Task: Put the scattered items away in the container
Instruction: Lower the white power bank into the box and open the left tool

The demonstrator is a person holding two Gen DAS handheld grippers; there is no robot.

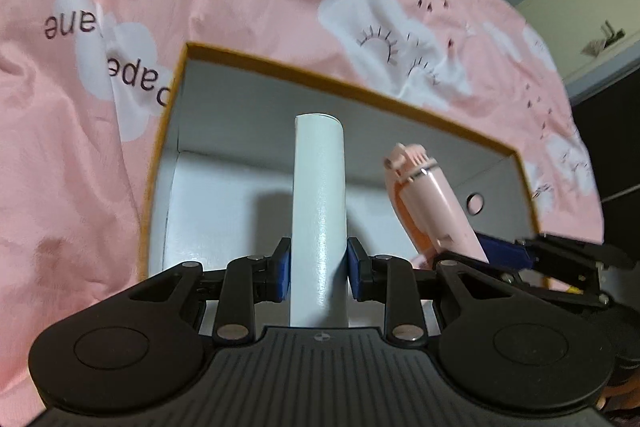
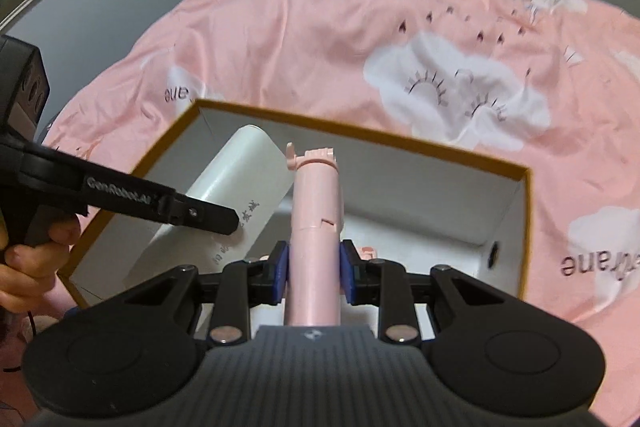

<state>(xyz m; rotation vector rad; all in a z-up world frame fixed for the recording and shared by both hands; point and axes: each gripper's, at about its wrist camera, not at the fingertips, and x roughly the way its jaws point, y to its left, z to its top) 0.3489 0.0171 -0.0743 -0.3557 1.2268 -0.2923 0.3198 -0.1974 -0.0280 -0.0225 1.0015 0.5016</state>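
Left gripper [image 1: 319, 269]: closed on a white tube [image 1: 319, 211], blue pads pressed against both sides low on its length; the tube pointed forward over the open box.
Right gripper [image 2: 313, 269]: closed on a pink stick-like gadget [image 2: 316, 227], pads gripping its lower body, its notched head aimed into the box.
Hand: the person's left hand [image 2: 28, 251] showed at the edge of the right wrist view, wrapped around the left gripper's handle.
Items: both were held above the inside of the box, close beside each other; whether they touched could not be told.
Box [image 1: 360, 83]: a shallow cardboard box with a brown rim and white inside, a small round hole in one end wall; its floor looked bare where visible.
Surface: the box sat on a pink bedspread [image 2: 320, 39] printed with white clouds and lettering.
Progress: judged as the placing step, with neither item yet released.
Risk, collision: the two grippers worked very near each other, so lowering both at once could knock one item against the other or against a finger.
Risk, rolling: the smooth round tube could roll on release and end up against a wall or under the pink gadget.
Risk, footing: the soft bedding could let the box tip or slide if a gripper pressed on its rim.
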